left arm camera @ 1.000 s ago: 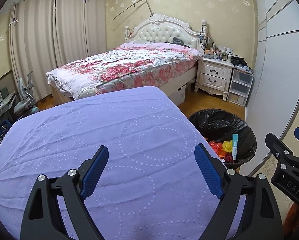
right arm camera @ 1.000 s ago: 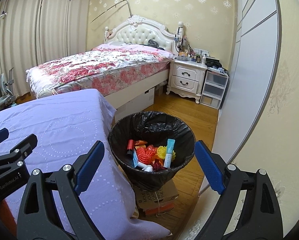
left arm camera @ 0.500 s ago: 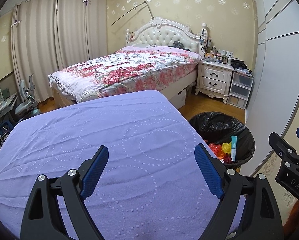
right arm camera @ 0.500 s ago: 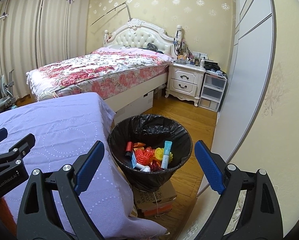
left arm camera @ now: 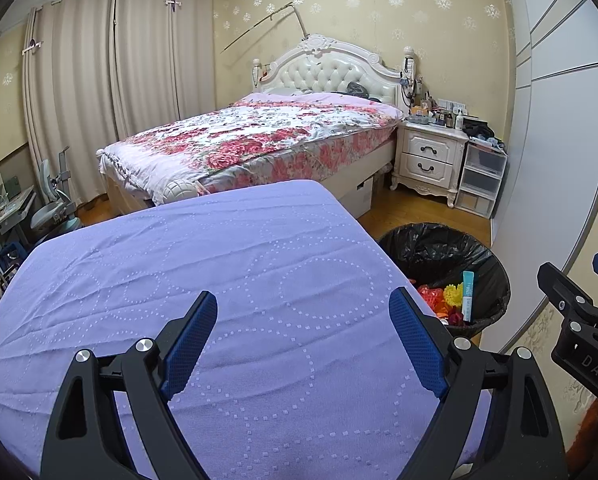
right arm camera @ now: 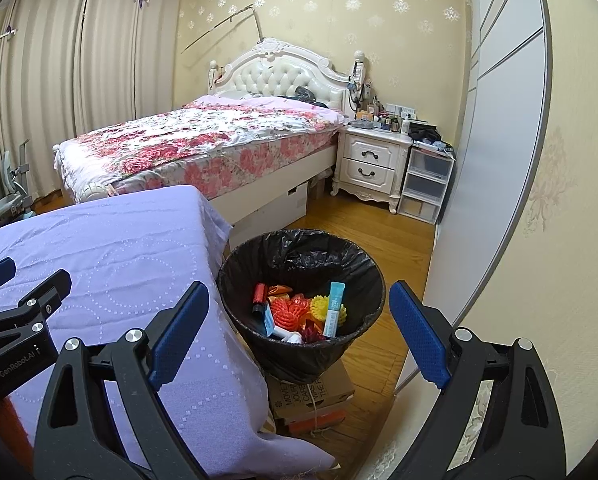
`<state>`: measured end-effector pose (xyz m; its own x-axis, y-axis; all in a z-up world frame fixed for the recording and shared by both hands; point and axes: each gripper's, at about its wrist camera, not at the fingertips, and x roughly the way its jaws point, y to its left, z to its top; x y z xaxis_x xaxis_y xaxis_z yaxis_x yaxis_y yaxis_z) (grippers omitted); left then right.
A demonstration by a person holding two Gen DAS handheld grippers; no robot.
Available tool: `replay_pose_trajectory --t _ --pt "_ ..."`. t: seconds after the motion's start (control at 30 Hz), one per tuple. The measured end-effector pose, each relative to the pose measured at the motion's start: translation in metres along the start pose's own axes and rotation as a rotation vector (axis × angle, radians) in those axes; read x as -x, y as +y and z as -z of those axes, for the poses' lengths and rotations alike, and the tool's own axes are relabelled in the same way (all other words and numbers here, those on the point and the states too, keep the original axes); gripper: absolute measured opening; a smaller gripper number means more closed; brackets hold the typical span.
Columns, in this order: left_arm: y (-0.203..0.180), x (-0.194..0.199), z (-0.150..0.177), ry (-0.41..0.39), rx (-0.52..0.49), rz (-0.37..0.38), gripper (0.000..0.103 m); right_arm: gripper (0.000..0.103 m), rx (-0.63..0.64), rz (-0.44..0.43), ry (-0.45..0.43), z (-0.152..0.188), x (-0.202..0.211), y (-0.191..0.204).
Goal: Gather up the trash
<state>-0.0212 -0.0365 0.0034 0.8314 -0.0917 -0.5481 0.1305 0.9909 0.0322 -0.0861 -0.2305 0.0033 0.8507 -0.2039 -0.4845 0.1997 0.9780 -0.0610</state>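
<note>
A round bin lined with a black bag (right arm camera: 299,256) stands on the floor beside the table's right edge; it also shows in the left wrist view as the bin (left arm camera: 439,248). Inside lie several bits of trash: a red bottle (right arm camera: 260,296), orange and yellow spiky balls (right arm camera: 289,312), a light blue tube (right arm camera: 333,308). My left gripper (left arm camera: 303,338) hangs open over the purple tablecloth (left arm camera: 203,280), nothing between its blue pads. My right gripper (right arm camera: 299,330) is open too, above the bin's near rim and holding nothing.
A flowered bed (right arm camera: 203,140) fills the far side, with a white nightstand (right arm camera: 373,160) and plastic drawers (right arm camera: 425,184) to its right. A grey sliding wardrobe door (right arm camera: 495,160) runs along the right. A cardboard box (right arm camera: 315,396) sits under the bin. A chair (left arm camera: 53,208) is far left.
Both views have tilted down slightly, so the bed and bin sit lower in frame. The jaws stay equally wide and nothing was picked up or dropped.
</note>
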Motion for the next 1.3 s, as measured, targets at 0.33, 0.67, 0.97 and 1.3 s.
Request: replay_pose_trajectory --t 0.33,0.67,0.97,1.3 --pt "-0.0009 -0.0001 0.0003 0.000 -0.001 -0.001 0.085 0.089 0.001 0.000 0.000 -0.0004 0.0003 0.0007" --pt "-0.0006 -0.0001 0.0001 0.000 -0.001 -0.001 0.085 0.089 0.002 -0.001 0.003 -0.0005 0.0003 0.0019" --pt "-0.0008 0.0004 0.0010 0.001 -0.001 -0.001 0.085 0.089 0.002 -0.001 0.003 -0.0002 0.0004 0.0022" --pt "-0.0002 0.0000 0.0003 0.001 0.000 -0.001 0.085 0.089 0.004 -0.002 0.005 0.0015 0.0001 0.0030"
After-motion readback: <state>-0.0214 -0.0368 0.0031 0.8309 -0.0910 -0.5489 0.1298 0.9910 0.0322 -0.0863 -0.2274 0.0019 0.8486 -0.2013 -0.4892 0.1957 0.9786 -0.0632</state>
